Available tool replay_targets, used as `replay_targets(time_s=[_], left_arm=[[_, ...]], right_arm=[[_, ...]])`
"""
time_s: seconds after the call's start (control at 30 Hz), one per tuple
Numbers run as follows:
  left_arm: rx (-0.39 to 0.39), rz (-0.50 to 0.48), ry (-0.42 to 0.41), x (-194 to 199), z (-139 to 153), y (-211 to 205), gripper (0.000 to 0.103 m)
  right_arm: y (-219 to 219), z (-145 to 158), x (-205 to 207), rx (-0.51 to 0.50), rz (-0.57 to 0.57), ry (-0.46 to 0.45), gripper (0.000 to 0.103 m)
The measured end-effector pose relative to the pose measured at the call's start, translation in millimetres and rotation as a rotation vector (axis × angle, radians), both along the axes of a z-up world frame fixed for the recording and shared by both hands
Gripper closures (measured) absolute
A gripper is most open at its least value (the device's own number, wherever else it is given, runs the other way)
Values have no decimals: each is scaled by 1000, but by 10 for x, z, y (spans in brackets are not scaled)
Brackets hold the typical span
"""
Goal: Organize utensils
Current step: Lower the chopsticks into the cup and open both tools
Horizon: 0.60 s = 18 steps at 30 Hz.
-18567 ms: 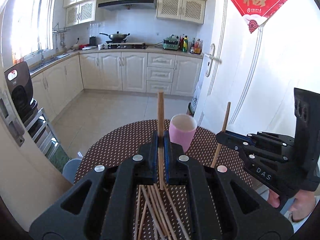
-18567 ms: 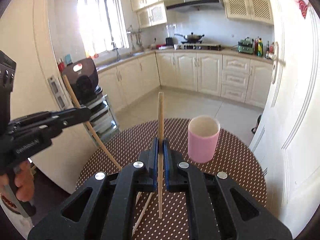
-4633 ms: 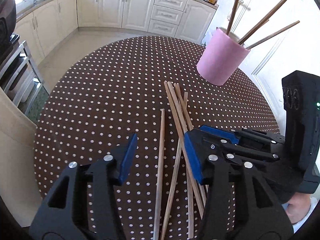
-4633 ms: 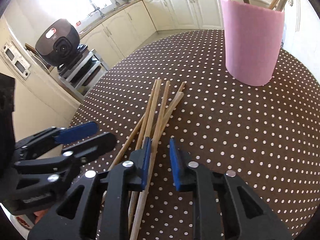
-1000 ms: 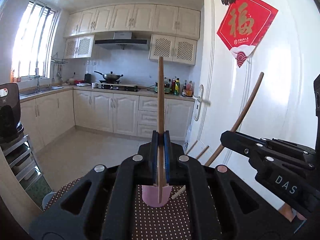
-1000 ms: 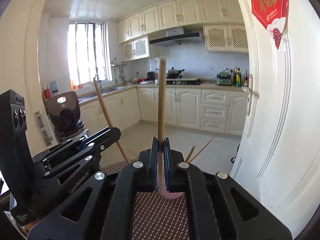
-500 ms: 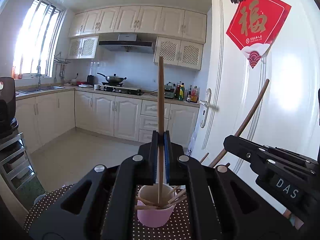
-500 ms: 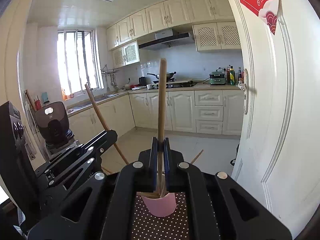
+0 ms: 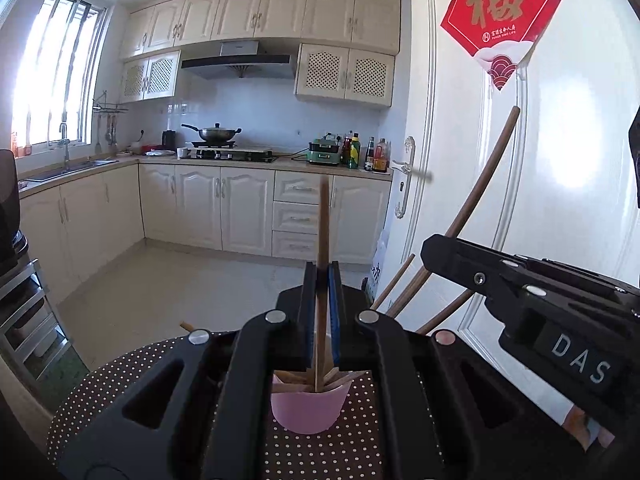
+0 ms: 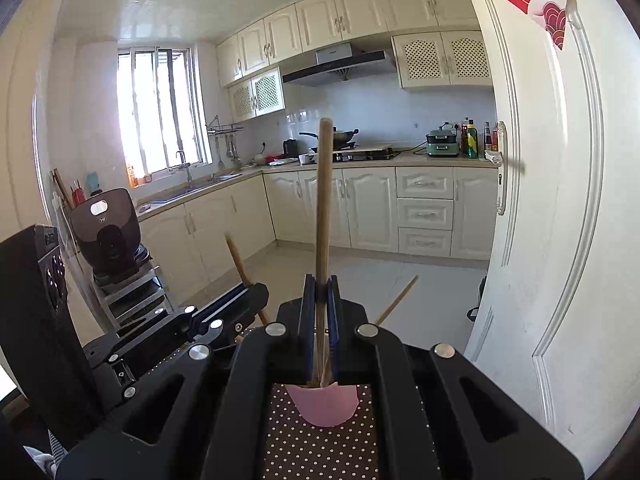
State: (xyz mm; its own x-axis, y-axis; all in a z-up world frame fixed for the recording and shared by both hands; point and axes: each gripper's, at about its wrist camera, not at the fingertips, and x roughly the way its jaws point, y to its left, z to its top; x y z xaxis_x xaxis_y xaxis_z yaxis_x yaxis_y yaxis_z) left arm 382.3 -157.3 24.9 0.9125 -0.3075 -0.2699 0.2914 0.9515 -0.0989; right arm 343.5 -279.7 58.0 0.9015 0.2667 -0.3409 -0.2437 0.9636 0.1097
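Between our left gripper's (image 9: 322,312) shut jaws stands one chopstick (image 9: 322,240); our right gripper (image 10: 321,312) pinches another chopstick (image 10: 323,208). We hold both upright so they drop into the pink cup (image 9: 308,410) on the dotted table (image 9: 120,380).

We see our two grippers (image 9: 322,312) (image 10: 321,316) — black frames, blue pads, silver screws — one marked "DAS", one "GenRoboAI".

Pink cup, brown dotted tabletop

The cup (image 9: 307,410) was pink, the tabletop (image 9: 120,384) brown with white dots, the chopsticks (image 10: 322,216) tan, the door hanging (image 9: 506,12) red.
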Motion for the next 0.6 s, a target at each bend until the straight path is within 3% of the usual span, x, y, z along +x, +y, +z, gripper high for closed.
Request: replay_targets(time_s=[0.6], left_arm=[[22,32,19,-92,69,152,96]], right_arm=[[50,12,129,-28,-11,50,99]])
